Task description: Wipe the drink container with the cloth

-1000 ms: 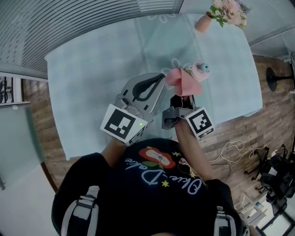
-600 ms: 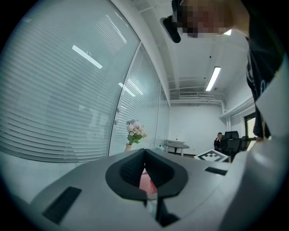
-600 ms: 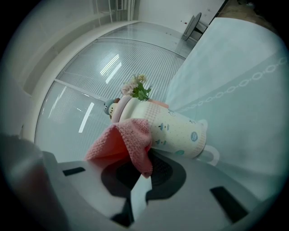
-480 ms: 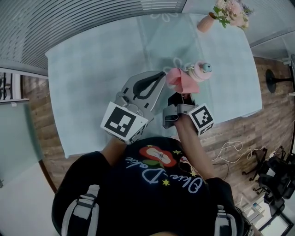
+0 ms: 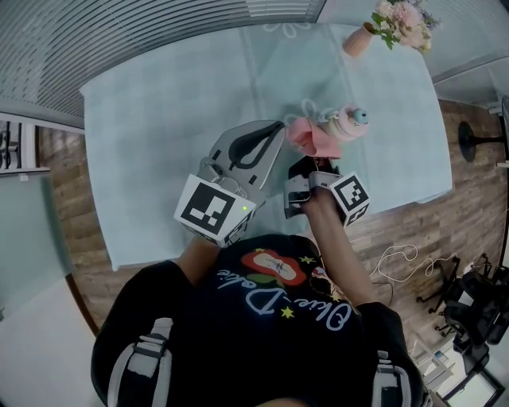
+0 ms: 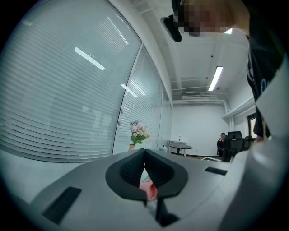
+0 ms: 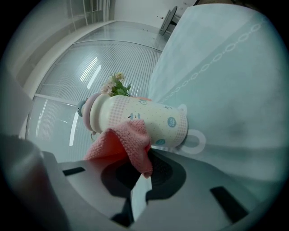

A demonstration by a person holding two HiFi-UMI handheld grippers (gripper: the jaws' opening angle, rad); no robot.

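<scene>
Two grippers: left gripper (image 6: 144,152) clenched empty; right gripper (image 7: 143,173) grasping pink cloth (image 7: 128,140).
Progress: we judge wiping barely begun; cloth touches drink bottle (image 7: 149,117), frame centre.

The left half and far side of the pale blue-green cloth-covered table (image 5: 159,135) lie open. Near its right edge the cream-and-pink drink bottle (image 5: 347,123) stands with the pink knitted cloth (image 5: 306,137) against it. The left gripper (image 5: 278,127) is just beside the cloth, and the right gripper (image 5: 312,164) blocks the near side. A terracotta vase of pink flowers (image 5: 395,22) occupies the far right corner, well apart.
</scene>
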